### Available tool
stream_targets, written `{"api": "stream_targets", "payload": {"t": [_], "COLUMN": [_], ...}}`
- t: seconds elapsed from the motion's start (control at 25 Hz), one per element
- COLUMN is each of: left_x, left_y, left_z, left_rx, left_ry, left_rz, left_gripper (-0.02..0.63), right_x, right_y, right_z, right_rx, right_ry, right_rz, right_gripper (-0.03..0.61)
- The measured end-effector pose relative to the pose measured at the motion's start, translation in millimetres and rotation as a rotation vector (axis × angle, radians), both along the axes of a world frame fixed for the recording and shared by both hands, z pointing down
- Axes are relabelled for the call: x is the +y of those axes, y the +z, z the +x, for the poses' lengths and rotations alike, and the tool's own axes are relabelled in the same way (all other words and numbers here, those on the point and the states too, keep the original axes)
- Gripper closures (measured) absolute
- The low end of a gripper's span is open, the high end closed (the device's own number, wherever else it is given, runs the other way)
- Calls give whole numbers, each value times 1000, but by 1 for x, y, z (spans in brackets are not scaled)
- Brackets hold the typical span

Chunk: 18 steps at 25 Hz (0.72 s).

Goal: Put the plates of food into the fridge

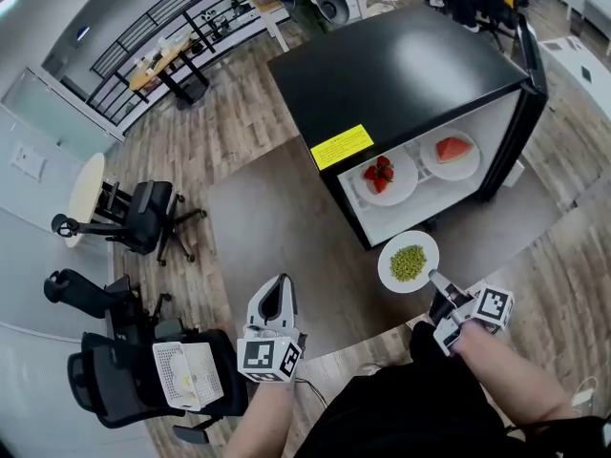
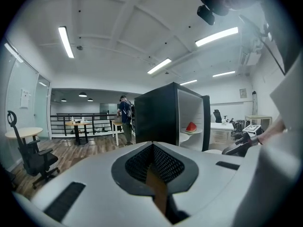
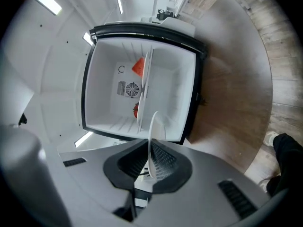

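A black mini fridge point(image 1: 401, 74) stands with its door point(image 1: 531, 84) swung open. On its shelf sit a plate of strawberries point(image 1: 385, 176) and a plate of watermelon point(image 1: 451, 151). My right gripper point(image 1: 439, 286) is shut on the rim of a white plate of green peas point(image 1: 409, 261), held just in front of the opening. In the right gripper view the plate point(image 3: 152, 131) shows edge-on between the jaws of the right gripper point(image 3: 151, 162), with the fridge interior point(image 3: 109, 56) beyond. My left gripper point(image 1: 276, 294) is shut and empty, left of the fridge. The left gripper point(image 2: 154, 167) faces the fridge's side point(image 2: 156, 117), and the watermelon point(image 2: 191, 126) is visible past it.
The fridge rests on a grey mat point(image 1: 277, 218) over wood flooring. Black office chairs point(image 1: 143, 218) and a round white table point(image 1: 84, 189) stand at the left. A person point(image 2: 125, 117) stands by desks far behind.
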<state>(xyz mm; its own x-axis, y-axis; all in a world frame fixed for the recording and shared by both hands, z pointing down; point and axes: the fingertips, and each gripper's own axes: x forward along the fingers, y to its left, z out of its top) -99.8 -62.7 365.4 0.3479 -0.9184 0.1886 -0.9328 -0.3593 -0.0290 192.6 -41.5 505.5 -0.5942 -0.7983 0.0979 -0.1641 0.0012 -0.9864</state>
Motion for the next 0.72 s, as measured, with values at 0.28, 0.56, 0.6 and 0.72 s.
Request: {"api": "stream_targets", "payload": {"t": [0.28,0.56,0.6,0.72], "left_x": [-12,-21,-22,-25], "left_y": [-21,-20,-21,-23], "left_z": [20,27,29,34], "left_rx": [-15,5,4,-6], "left_ry": [6,-39,-43,-47], "left_rz": [33,19,19,24], "left_gripper": [609,609,609,610], "right_x": [-34,-70,-74,-85], "right_y": [-12,-10,-9,-4], "right_z": [33,44,45,48], "right_rx": [-6,3,1,-6], "right_ry": [60,44,42,43], "right_rz": [25,45,43,40], "right_gripper": [560,560,561,560]}}
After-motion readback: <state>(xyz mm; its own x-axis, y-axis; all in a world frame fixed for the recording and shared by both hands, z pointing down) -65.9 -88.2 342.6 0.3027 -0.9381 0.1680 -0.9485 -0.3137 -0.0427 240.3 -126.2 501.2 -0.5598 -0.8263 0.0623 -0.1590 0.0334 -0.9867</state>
